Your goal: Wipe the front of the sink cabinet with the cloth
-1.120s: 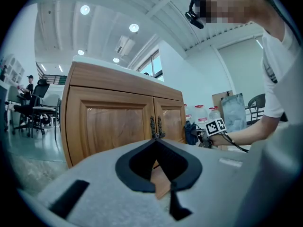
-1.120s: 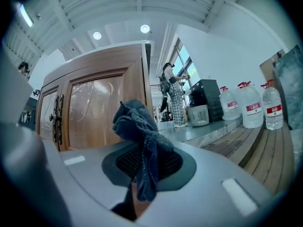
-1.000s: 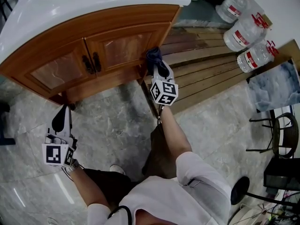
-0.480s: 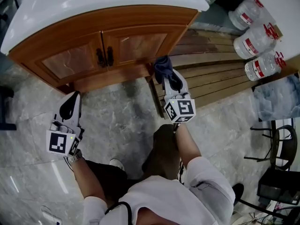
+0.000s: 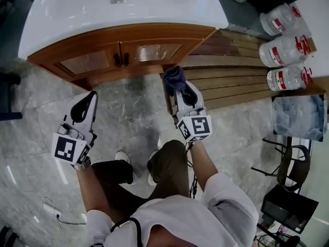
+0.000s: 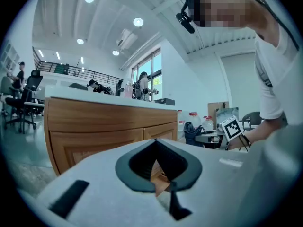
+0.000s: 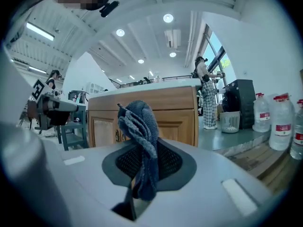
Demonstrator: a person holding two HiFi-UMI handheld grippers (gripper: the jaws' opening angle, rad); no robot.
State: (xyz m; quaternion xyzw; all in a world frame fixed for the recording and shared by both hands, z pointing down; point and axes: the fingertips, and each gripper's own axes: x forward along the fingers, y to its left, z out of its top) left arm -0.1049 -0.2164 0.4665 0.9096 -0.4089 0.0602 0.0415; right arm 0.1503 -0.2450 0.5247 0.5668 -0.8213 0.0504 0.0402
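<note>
The wooden sink cabinet [image 5: 123, 50] with two doors and dark handles stands under a white countertop [image 5: 118, 9]. My right gripper [image 5: 177, 89] is shut on a dark blue cloth [image 5: 174, 77], which sticks up from the jaws [image 7: 142, 126] and sits a little way off the cabinet's lower right corner. My left gripper [image 5: 85, 106] hangs to the left, away from the cabinet front [image 6: 94, 126], its jaws shut with nothing between them. The cabinet [image 7: 156, 112] shows beyond the cloth in the right gripper view.
Wooden slats [image 5: 231, 76] lie on the floor right of the cabinet. Three water bottles [image 5: 285, 35] lie at the upper right. A dark chair [image 5: 290, 163] stands at the right. The person's legs and shoes [image 5: 123, 161] are below the grippers on marble floor.
Both grippers have drawn back from the cabinet. The cloth has come off the cabinet's lower right edge and is now held clear of it.
</note>
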